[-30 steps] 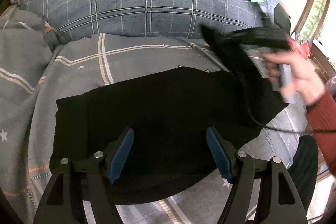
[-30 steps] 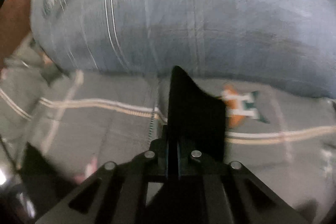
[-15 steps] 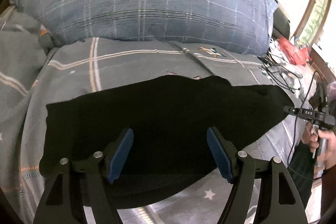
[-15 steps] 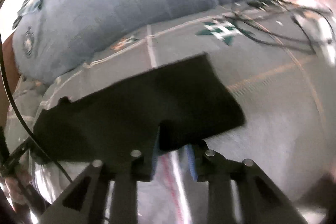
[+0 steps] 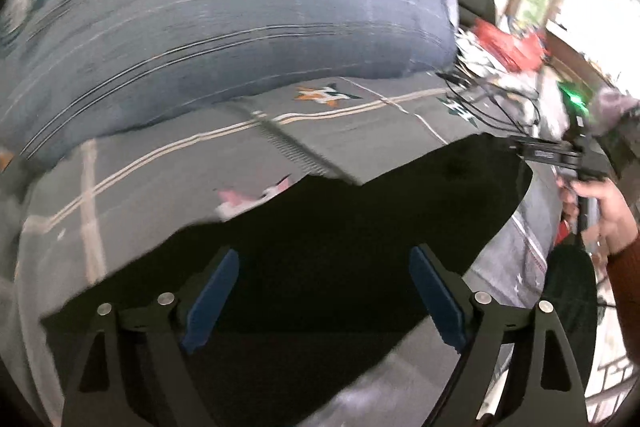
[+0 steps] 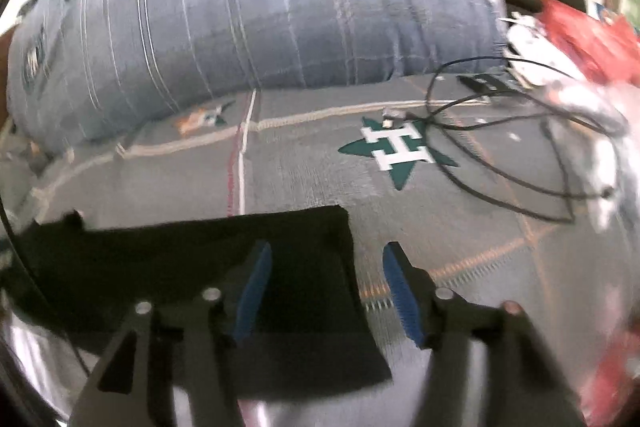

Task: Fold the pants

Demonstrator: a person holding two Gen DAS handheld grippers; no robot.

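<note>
Holding my left gripper point(image 5: 324, 297) agape over the near middle of the black pants point(image 5: 340, 227) and my right gripper point(image 6: 326, 285) parted astride their right-hand end, I log them flat on the bedspread point(image 6: 304, 167), long axis left-to-right.

Pants point(image 5: 340, 239): I log matt black cloth, no sheen, weave not resolvable. Bedspread point(image 6: 304, 167): grey woven cloth, visible ribbed texture, stitched stripes. Pillow point(image 5: 224, 23): blue-grey plaid cloth, soft and matt. My left gripper point(image 5: 324, 301) and right gripper point(image 6: 326, 293): matt black plastic arms, ridged blue pads, bright metal screws. Cables point(image 6: 500, 163): thin, smooth black.
</note>
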